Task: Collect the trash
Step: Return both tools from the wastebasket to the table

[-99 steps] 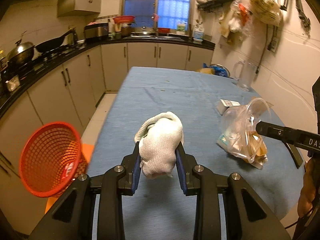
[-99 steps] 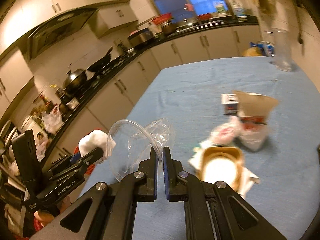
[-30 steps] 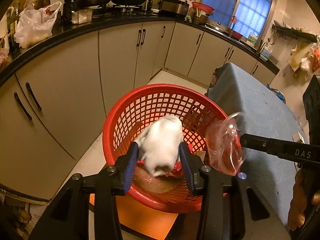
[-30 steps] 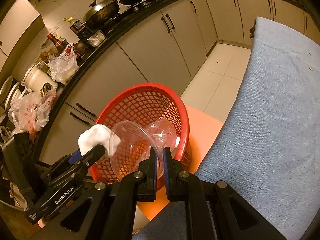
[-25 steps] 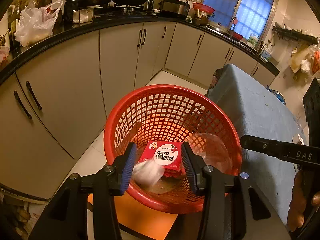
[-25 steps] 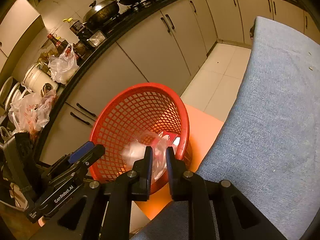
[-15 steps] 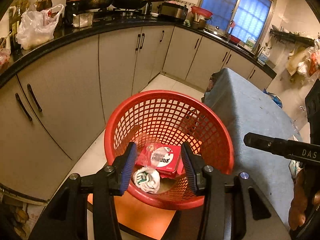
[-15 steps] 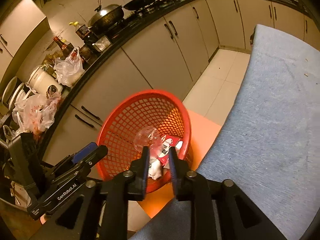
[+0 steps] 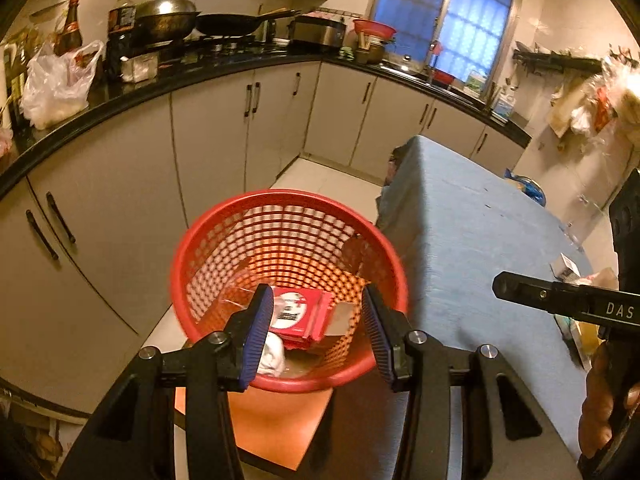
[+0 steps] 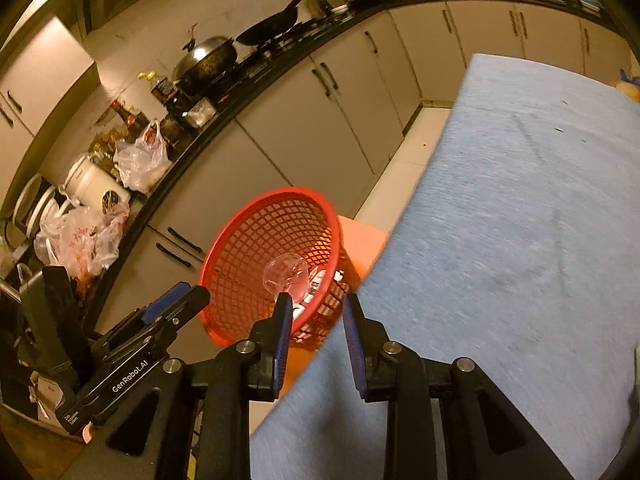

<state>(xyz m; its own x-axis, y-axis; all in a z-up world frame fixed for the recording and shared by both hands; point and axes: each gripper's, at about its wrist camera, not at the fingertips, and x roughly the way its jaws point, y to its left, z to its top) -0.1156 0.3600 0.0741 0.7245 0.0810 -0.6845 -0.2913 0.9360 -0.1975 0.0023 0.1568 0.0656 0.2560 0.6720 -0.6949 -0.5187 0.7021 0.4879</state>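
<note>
Hovering above basket [image 9: 224,240]: left gripper [image 9: 316,320], right gripper [image 10: 314,328] fingers spread, empty. Risk: basket off tabletop [image 10: 520,240] edge; careless swing tips it.

Black left gripper [image 9: 316,328], blue pads [image 9: 258,332], apparently ribbed

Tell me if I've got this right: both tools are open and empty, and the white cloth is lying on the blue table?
Nearly. Both the left tool and the right tool are open and empty, but the white cloth lies in the red basket, not on the blue table. The left wrist view shows it.
</note>
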